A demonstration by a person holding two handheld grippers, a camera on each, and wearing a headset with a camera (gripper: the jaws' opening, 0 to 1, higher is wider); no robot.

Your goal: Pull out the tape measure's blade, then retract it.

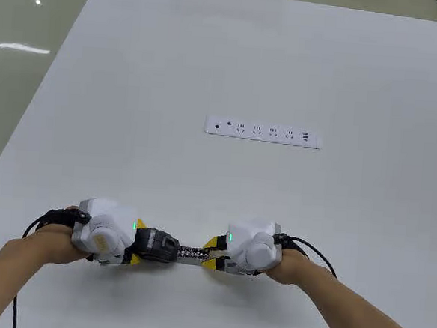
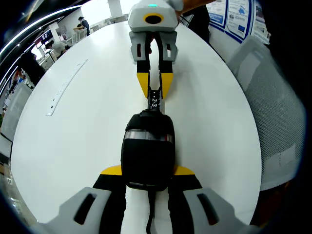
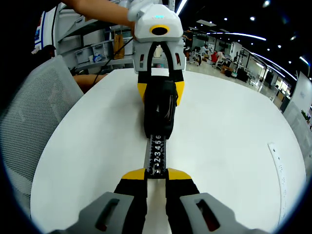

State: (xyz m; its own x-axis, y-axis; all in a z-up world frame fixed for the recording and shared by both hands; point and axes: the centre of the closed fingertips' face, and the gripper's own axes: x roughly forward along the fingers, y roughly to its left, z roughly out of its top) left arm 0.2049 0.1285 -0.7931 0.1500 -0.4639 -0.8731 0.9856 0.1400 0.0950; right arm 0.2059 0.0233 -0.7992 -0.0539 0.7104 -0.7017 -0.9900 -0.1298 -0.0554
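Looking at a chunky black plastic tape measure case point(image 1: 156, 245) point(image 2: 147, 151) point(image 3: 160, 109), down at the near edge of the big white counter point(image 1: 248, 61), a touch left of centre. Clamped across its sides by the yellow-tipped fingers of the left gripper point(image 1: 136, 242) point(image 2: 147, 170) point(image 3: 160, 92), so definitely clenched on the case. Same story in the left gripper view: wedged between the two yellow tips, touching both.

Got a short stretch of dark, white-numbered metal blade point(image 1: 192, 252) point(image 2: 154, 100) point(image 3: 157, 156) sticking out of the case to the right. Reads 2 through 6 in the right gripper view. Can't tell whether it's resting on the counter or just above it. Pinched at the free end by the fingers of the right gripper point(image 1: 211, 253) point(image 2: 154, 90) point(image 3: 156, 174), squeezed tight on the blade with the tips nearly meeting.

Pointing nose to nose, left one and right one, close together with just that bit of blade between them. Held by a bare left hand point(image 1: 55, 243) and right hand point(image 1: 290, 266), with black cables trailing back toward the near edge.

Further out, a long white power strip point(image 1: 263, 131) point(image 2: 66, 87) point(image 3: 279, 170) lying flat around the middle of the counter, well apart from the tape and on the far side of it. Off past the counter's edge in both gripper views, a grey mesh chair back point(image 2: 273, 97) point(image 3: 34, 122).
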